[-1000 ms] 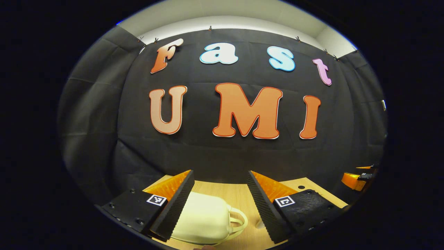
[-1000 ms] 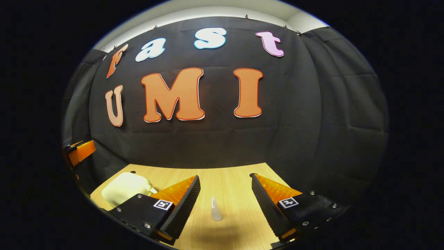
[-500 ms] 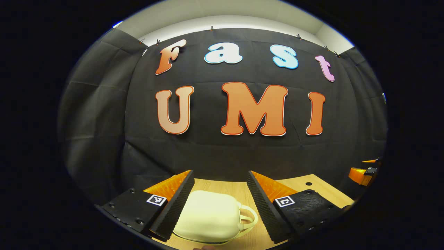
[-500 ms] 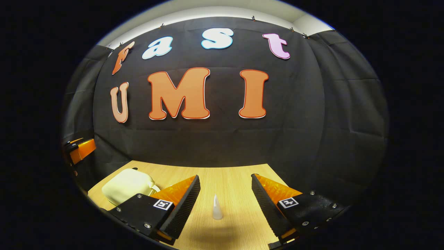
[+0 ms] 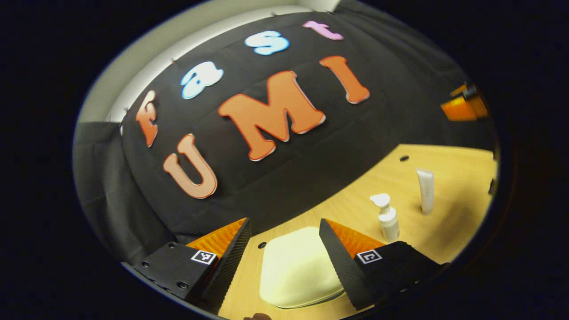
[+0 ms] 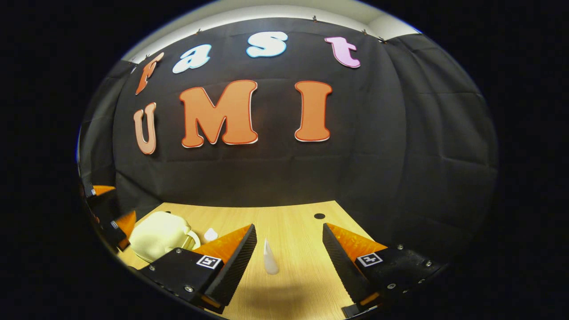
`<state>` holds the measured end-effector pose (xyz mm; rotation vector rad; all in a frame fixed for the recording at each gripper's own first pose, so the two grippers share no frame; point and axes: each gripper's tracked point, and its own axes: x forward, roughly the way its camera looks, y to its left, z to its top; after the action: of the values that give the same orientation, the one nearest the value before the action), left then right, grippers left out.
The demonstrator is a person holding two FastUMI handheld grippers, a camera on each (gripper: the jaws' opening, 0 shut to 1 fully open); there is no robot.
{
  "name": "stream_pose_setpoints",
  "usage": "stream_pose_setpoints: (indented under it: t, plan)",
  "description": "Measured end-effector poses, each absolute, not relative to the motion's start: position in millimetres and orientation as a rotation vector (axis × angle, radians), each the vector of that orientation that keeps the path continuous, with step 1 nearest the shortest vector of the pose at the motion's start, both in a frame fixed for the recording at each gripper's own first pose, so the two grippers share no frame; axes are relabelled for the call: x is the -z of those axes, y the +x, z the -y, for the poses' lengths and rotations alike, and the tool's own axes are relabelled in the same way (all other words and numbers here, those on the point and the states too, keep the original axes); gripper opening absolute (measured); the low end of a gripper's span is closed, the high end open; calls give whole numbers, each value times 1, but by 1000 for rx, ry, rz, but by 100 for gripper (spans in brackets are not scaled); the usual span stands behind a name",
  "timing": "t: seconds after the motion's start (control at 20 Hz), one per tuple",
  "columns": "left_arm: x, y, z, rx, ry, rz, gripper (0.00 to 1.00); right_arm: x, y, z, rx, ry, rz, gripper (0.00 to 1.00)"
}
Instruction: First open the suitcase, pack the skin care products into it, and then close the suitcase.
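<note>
The small cream suitcase (image 5: 298,271) is lying shut on the bench (image 5: 453,231), and the left gripper (image 5: 284,231) is hanging over it with its fingers spread wide, one to each side of the case and, as far as can be told, touching nothing. The right gripper (image 6: 289,235) is likewise gaping, empty, with the white tube (image 6: 270,258) standing upright on the bench between its fingers, well right of the suitcase.

The risk, as I judge it: the left gripper's view is tilting hard, so the fingers are coming at the rounded, smooth shell at an angle — they could slide off, or push the whole case across the bench instead of lifting its lid. No seam or latch is plain from here, so the place to grip is uncertain. A shoved case could also topple the pump bottle (image 5: 387,218), standing just right of the suitcase.

The left gripper view is giving the pump bottle whole and the tube's (image 5: 426,190) full height beyond it. The right gripper view is giving the suitcase's handle (image 6: 194,240) on its right end, with the pump's head just past it.
</note>
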<state>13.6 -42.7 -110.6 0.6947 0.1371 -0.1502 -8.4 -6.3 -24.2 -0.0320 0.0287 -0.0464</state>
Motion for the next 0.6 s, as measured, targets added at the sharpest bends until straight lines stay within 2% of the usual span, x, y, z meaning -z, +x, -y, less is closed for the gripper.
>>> stream_pose_setpoints:
  t: [0.2, 0.45, 0.6]
  plan:
    - [185, 17, 63, 221, 852, -250, 99, 43, -16, 48, 123, 1, -66, 95]
    - [235, 29, 87, 294, 1005, -306, 99, 71, -25, 101, 224, 36, -140, 95]
    - [254, 43, 90, 288, 1072, -334, 99, 79, -28, 120, 264, 47, -161, 95]
